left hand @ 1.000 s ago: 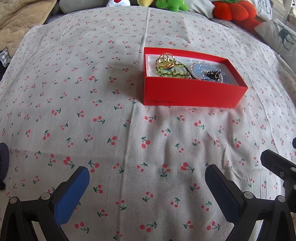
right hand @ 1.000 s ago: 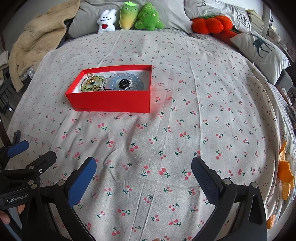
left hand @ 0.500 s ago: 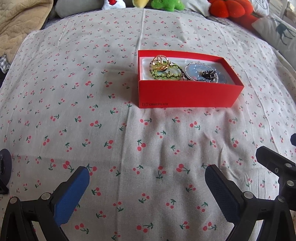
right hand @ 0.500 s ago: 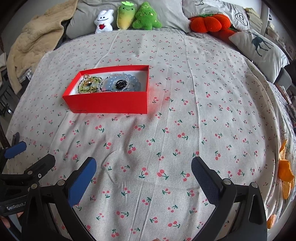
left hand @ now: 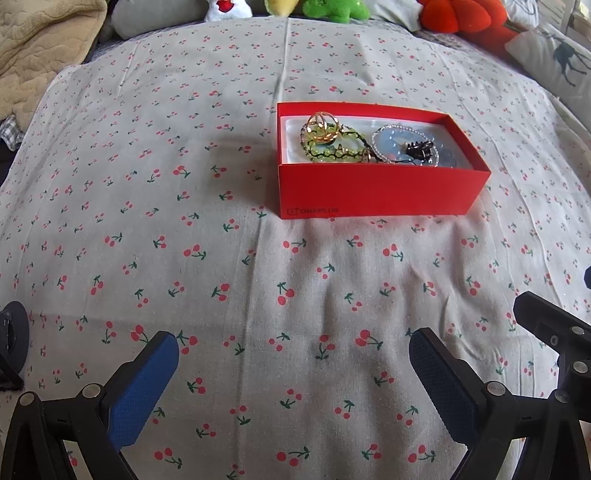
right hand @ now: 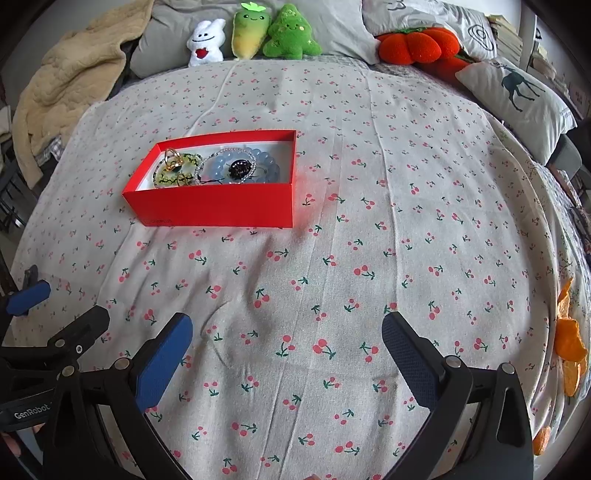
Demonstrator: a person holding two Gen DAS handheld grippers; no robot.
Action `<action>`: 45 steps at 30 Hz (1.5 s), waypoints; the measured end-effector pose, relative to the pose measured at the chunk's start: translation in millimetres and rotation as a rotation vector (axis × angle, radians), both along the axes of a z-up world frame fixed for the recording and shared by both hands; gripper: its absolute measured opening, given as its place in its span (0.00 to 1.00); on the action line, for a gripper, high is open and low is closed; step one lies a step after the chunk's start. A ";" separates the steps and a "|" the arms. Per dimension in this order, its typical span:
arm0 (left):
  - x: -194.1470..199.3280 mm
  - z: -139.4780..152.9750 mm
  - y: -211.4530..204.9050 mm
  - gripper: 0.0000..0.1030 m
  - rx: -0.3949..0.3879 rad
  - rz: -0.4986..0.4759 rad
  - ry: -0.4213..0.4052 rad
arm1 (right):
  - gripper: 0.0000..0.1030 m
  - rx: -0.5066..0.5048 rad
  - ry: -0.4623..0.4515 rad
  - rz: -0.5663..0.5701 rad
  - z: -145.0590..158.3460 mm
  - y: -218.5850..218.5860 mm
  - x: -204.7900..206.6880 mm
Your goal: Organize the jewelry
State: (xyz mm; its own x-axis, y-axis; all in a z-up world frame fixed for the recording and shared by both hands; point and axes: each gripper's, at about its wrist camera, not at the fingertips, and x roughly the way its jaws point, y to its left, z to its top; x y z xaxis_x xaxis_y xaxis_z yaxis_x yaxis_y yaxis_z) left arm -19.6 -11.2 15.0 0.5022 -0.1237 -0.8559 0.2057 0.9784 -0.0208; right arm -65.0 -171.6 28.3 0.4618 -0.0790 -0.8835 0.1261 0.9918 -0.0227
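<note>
A red box point(left hand: 376, 194) point(right hand: 218, 205) lies on the cherry-print bedsheet. Inside it sit a gold ring point(left hand: 323, 127) point(right hand: 171, 157), a green beaded bracelet point(left hand: 332, 149) point(right hand: 177, 171), a pale blue bead bracelet point(left hand: 400, 142) point(right hand: 245, 162) and a dark hair clip point(left hand: 419, 149) point(right hand: 240, 170). My left gripper point(left hand: 291, 373) hangs open well short of the box, nothing between its blue pads. My right gripper point(right hand: 286, 354) is also open and empty, near the bed's front, with the box far ahead to its left.
Plush toys point(right hand: 255, 33), an orange plush pumpkin point(right hand: 413, 44) and a deer-print pillow point(right hand: 517, 92) line the far side. A beige blanket point(right hand: 70, 70) is heaped at the far left. Orange peel pieces point(right hand: 570, 354) lie at the right edge.
Both grippers have drawn back and tilted a little, so the box sits slightly farther off in each view. The jewelry in the box has not moved.
</note>
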 end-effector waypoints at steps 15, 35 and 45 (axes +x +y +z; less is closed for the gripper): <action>-0.8 0.5 0.6 0.99 0.011 0.006 -0.015 | 1.00 -0.001 0.002 -0.002 -0.5 -0.7 0.4; -0.4 -6.8 -2.3 0.99 0.013 0.012 0.043 | 1.00 -0.006 0.001 -0.008 -1.9 -4.1 -0.5; 1.7 -7.3 -0.6 0.99 0.019 0.025 0.044 | 1.00 -0.008 0.002 -0.009 -2.3 -3.6 0.1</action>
